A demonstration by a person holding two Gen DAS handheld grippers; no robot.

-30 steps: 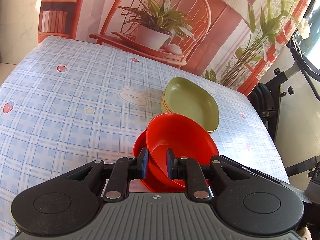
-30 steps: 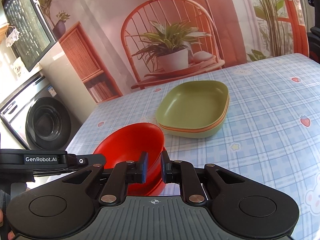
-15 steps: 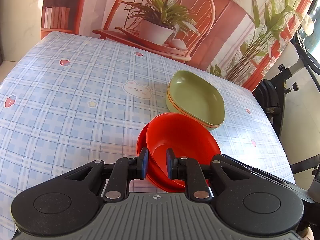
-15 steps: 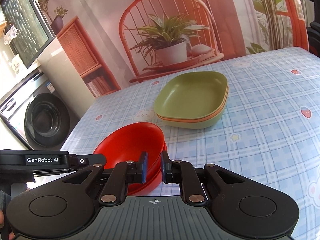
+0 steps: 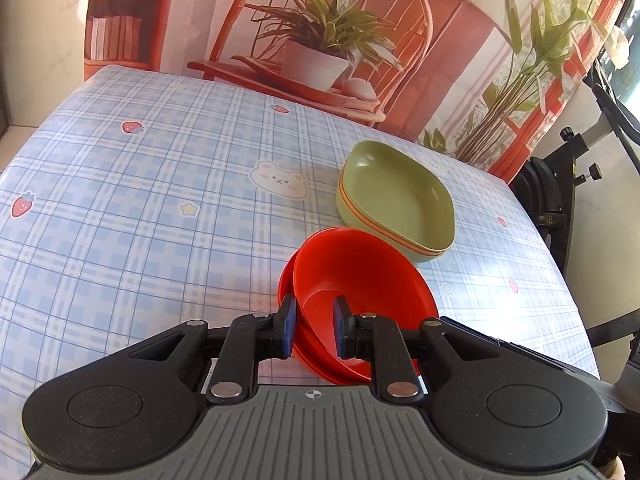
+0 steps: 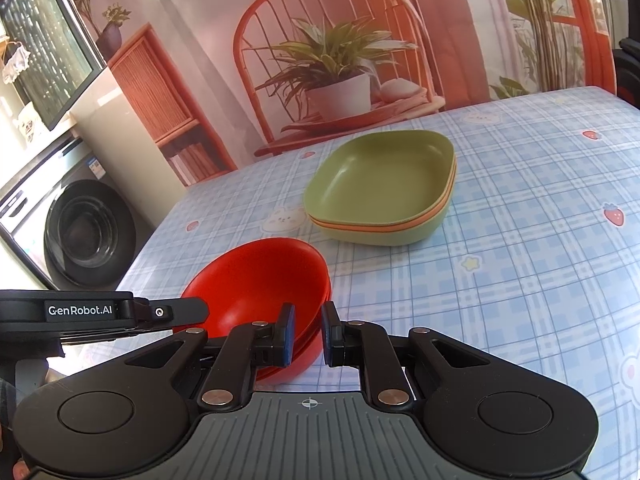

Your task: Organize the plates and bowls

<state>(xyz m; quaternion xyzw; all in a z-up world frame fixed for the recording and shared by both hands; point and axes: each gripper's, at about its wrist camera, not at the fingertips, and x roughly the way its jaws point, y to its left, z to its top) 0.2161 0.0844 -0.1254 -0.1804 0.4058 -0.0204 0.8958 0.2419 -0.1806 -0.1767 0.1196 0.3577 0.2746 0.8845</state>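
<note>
Red bowls [image 5: 360, 276], nested in a stack, sit near the front edge of the worktop [image 5: 140, 208], which is covered by a blue plaid cloth. Left gripper [image 5: 314, 326]: fingers narrowly parted, closed on the near rim of the bowls. Right gripper [image 6: 306, 334]: fingers likewise pinching the opposite rim [image 6: 308, 344]. Just behind the red bowls stand the green plates [image 6: 384, 196], stacked with an orange one between, apart from both grippers.

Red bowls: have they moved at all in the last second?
Yes. In the right wrist view, more tablecloth now shows between the red bowls and the green plate stack: they have drawn back from it.
</note>
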